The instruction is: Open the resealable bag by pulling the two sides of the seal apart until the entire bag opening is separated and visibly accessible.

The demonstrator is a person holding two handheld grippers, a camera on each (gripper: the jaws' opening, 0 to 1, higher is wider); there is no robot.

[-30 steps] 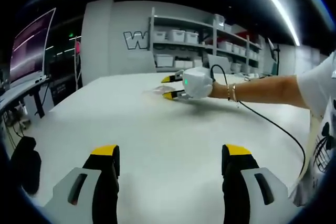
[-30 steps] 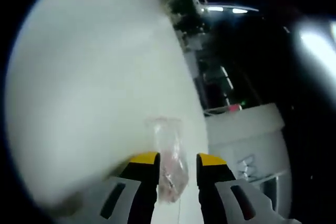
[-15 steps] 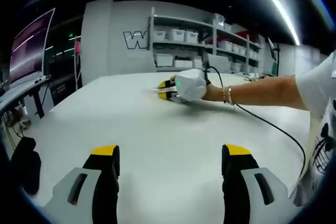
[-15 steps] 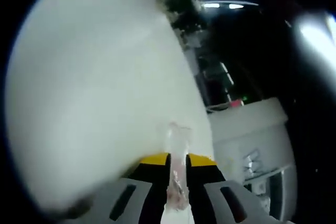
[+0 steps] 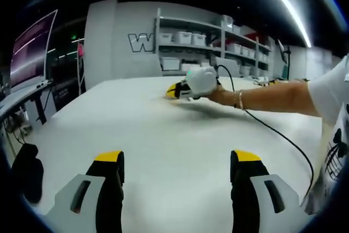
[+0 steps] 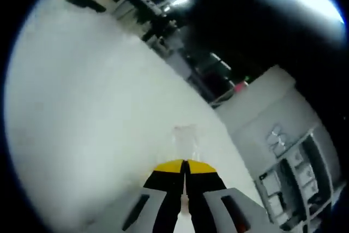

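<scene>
Both jaws of the right gripper [image 6: 184,163] are clamped on the resealable bag [image 6: 185,137]; the left gripper [image 5: 177,159] gapes apart.

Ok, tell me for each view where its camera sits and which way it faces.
Left gripper view: rides on the left gripper, held low over the white table, facing the shelving; its open jaws and the person's arm show.
Right gripper view: rides on the right gripper, rolled, looking along the tabletop; its jaws are pinched on the clear resealable bag.
Shared: the table, the shelving, and the right gripper.
</scene>
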